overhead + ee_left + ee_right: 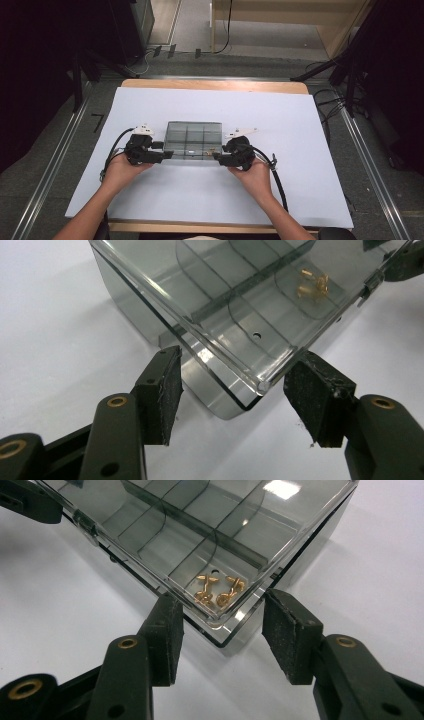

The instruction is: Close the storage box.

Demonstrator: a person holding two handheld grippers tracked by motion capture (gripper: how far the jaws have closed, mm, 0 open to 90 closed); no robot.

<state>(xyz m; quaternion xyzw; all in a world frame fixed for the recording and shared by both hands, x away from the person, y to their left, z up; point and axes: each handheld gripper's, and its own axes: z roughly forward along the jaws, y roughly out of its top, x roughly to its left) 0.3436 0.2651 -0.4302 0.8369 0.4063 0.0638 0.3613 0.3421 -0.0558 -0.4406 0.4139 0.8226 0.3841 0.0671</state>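
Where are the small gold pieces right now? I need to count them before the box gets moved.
The gold pieces lie inside the clear compartment box, in its near corner compartment on the person's right, just ahead of the right gripper.

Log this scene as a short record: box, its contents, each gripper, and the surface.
box: smoky clear box with compartments, lid down
contents: small gold parts in the compartment at the right gripper's corner
left gripper: jaws open, astride a near corner, pads apart from it
right gripper: jaws open, astride the other near corner
surface: white sheet on a table
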